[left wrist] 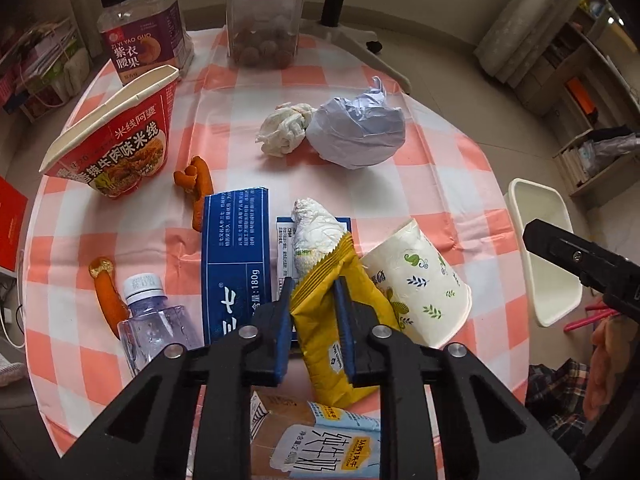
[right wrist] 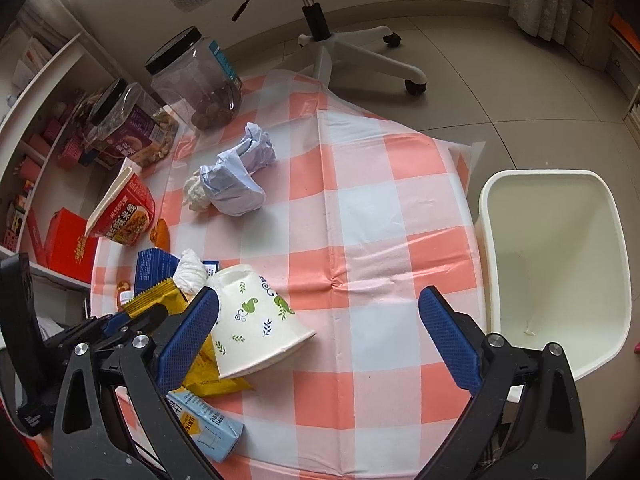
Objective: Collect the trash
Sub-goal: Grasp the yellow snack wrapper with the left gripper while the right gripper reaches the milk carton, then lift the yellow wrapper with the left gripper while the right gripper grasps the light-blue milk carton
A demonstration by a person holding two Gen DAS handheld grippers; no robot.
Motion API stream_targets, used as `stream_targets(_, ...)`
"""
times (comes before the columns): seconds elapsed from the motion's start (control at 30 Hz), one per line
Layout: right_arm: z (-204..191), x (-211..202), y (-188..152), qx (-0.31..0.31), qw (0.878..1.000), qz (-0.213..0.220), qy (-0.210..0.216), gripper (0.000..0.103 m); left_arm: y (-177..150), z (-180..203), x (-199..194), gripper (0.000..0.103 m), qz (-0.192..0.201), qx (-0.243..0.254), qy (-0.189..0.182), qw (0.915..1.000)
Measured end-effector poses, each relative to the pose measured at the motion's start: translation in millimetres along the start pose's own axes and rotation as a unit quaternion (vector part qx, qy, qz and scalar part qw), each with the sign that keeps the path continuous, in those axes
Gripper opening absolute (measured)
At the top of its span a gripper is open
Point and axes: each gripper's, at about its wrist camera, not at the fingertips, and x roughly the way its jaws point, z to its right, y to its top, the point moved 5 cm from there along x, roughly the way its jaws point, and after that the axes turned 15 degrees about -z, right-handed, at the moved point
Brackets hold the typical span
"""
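Two claws over my checkered bench (right wrist: 360,208), left claw (left wrist: 313,292) pinching yellow wrapper (left wrist: 336,344) beside tipped paper cup (right wrist: 256,316), right claw (right wrist: 320,312) spread wide, white bin (right wrist: 496,264) at bench edge.

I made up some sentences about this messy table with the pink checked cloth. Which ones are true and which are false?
1. The left gripper pinches a yellow foil snack wrapper. True.
2. The right gripper is shut on the white paper cup with green leaves. False: its jaws stand wide open, holding nothing.
3. The white plastic bin has trash in it. False: it looks empty.
4. The paper cup lies on its side. True.
5. The crumpled pale blue paper ball is inside the bin. False: it lies on the tablecloth.
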Motion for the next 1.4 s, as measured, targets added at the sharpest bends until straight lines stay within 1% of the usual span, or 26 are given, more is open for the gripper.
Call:
stream_targets(0.03, -3.4, 1.1, -2.8, -0.014, 1.000, -0.002, -0.004, 0.096, -2.7, -1.2, -2.4, 0.011, 0.003, 0.001, -0.004, 1.0000)
stream_targets(0.1, -11.2, 2.2, -8.9, -0.050, 0.999, -0.009, -0.009, 0.096, -9.0, -7.3, -12.1, 0.007, 0.014, -0.006, -0.024, 0.9996)
stream_targets(0.17, -20.4, 3.9, -16.2, -0.085, 0.996, -0.016, -0.010, 0.096, -14.1, -15.2, -26.7, 0.006, 0.034, -0.017, -0.038, 0.9986)
stream_targets(0.27, -39.8, 10.9, -30.8, -0.143, 0.989, -0.036, 0.003, 0.096, -21.3, -32.1, -52.7, 0.006, 0.069, -0.037, -0.054, 0.9955)
stream_targets(0.37, -73.1, 24.6, -55.1, -0.220, 0.973, -0.062, 0.013, 0.096, -27.7, -50.2, -77.5, 0.006, 0.102, -0.057, -0.069, 0.9908)
stream_targets(0.47, -108.8, 41.1, -83.1, -0.294, 0.952, -0.080, 0.002, 0.096, -32.9, -65.8, -94.4, 0.006, 0.127, -0.076, -0.073, 0.9863)
stream_targets(0.53, -127.1, 51.2, -94.7, -0.325, 0.942, -0.084, -0.016, 0.096, -36.3, -74.0, -102.3, 0.006, 0.139, -0.087, -0.072, 0.9838)
stream_targets(0.6, -137.4, 58.3, -99.7, -0.339, 0.936, -0.089, -0.023, 0.096, -39.0, -81.9, -107.9, 0.006, 0.148, -0.095, -0.069, 0.9819)
stream_targets(0.73, -145.6, 73.6, -96.5, -0.327, 0.938, -0.109, -0.019, 0.094, -45.2, -92.0, -111.7, 0.006, 0.154, -0.102, -0.066, 0.9806)
stream_targets(0.83, -148.2, 86.8, -97.5, -0.329, 0.936, -0.118, -0.034, 0.081, -48.7, -96.4, -109.8, 0.006, 0.153, -0.104, -0.061, 0.9809)
stream_targets(0.9, -150.3, 95.2, -98.7, -0.335, 0.933, -0.123, -0.046, 0.064, -50.4, -99.3, -109.3, 0.006, 0.152, -0.106, -0.058, 0.9809)
stream_targets(0.93, -150.6, 98.8, -99.5, -0.337, 0.931, -0.129, -0.048, 0.057, -51.6, -100.7, -108.1, 0.006, 0.152, -0.107, -0.056, 0.9809)
stream_targets(0.97, -150.6, 101.4, -100.3, -0.338, 0.930, -0.134, -0.050, 0.048, -52.5, -101.7, -107.7, 0.006, 0.152, -0.108, -0.055, 0.9809)
stream_targets(1.0, -150.7, 102.6, -100.9, -0.339, 0.930, -0.136, -0.051, 0.035, -52.9, -102.4, -107.7, 0.006, 0.153, -0.109, -0.053, 0.9808)
stream_targets(1.07, -151.9, 100.6, -100.8, -0.337, 0.930, -0.139, -0.043, 0.034, -54.1, -102.3, -107.4, 0.006, 0.154, -0.108, -0.051, 0.9807)
stream_targets(1.13, -155.6, 91.8, -99.2, -0.332, 0.934, -0.129, -0.026, 0.034, -55.1, -104.1, -107.9, 0.006, 0.156, -0.110, -0.048, 0.9804)
stream_targets(1.27, -156.9, 60.1, -86.6, -0.305, 0.948, -0.091, 0.023, 0.034, -56.5, -106.2, -110.4, 0.006, 0.164, -0.115, -0.048, 0.9786)
stream_targets(1.4, -150.7, 27.3, -68.4, -0.271, 0.960, -0.036, 0.052, 0.034, -56.4, -104.9, -115.7, 0.006, 0.178, -0.119, -0.042, 0.9759)
